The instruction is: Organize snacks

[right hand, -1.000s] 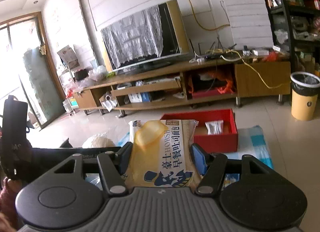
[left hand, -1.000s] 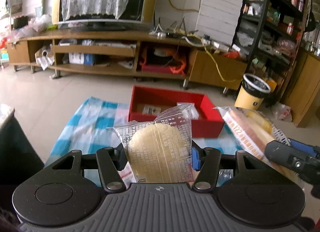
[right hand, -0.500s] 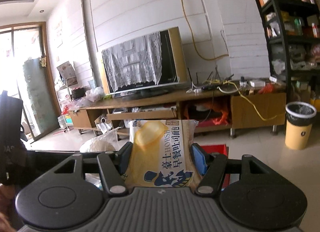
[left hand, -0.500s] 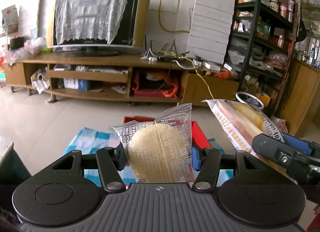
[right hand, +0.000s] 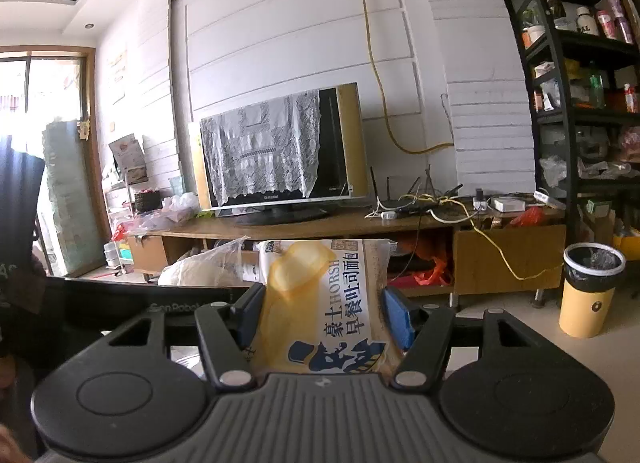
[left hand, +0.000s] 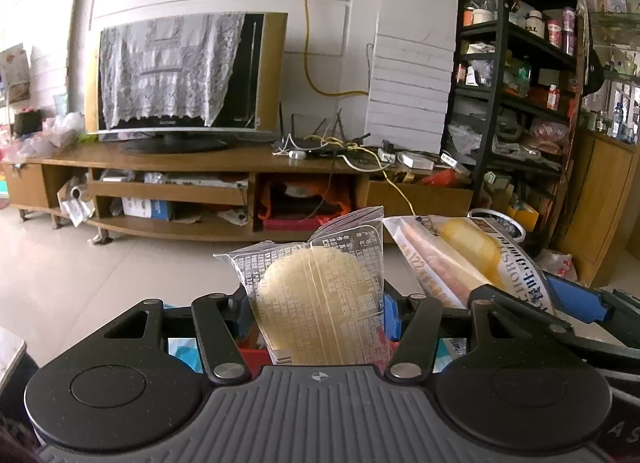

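My left gripper (left hand: 316,313) is shut on a clear packet with a round pale pastry (left hand: 316,295), held upright and lifted. My right gripper (right hand: 324,311) is shut on a yellow and white bread packet (right hand: 332,303) with blue print. That bread packet (left hand: 472,259) and the right gripper also show at the right of the left wrist view. The left gripper's packet (right hand: 200,267) shows at the left of the right wrist view. Only a sliver of the red box (left hand: 250,347) shows under the left gripper.
A long wooden TV stand (left hand: 240,167) with a lace-covered TV (left hand: 180,75) runs along the far wall. A black shelf rack (left hand: 520,103) full of goods stands at the right. A yellow bin (right hand: 588,291) stands on the tiled floor.
Both grippers have risen and tilted up with their packets. The red box and checked cloth have dropped almost out of view; the wall and TV now fill both views.
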Demonstrator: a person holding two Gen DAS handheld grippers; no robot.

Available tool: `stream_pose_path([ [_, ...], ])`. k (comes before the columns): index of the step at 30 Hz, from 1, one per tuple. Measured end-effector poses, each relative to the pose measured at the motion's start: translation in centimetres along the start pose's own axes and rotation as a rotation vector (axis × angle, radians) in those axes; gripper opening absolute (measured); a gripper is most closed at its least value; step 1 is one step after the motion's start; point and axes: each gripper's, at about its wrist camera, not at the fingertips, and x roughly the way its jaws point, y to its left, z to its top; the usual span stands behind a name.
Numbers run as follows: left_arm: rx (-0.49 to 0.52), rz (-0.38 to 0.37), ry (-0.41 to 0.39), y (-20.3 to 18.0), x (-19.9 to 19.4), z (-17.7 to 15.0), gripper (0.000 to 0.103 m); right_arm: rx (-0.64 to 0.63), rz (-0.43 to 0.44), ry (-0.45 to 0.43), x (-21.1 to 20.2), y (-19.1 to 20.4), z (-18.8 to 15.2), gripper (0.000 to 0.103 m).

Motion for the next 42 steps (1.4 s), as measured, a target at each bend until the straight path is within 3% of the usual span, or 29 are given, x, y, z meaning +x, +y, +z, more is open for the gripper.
stream_pose_path([
  [20,0.014,0.029,0.0,0.3,2.5,1.6,0.065,-0.013,-0.023,0.01,3.4,-1.0,1.5,0.059],
  [42,0.048,0.076,0.098,0.7,10.2,1.8,0.065,-0.023,-0.046,0.121,10.6,-3.6,0.9,0.059],
])
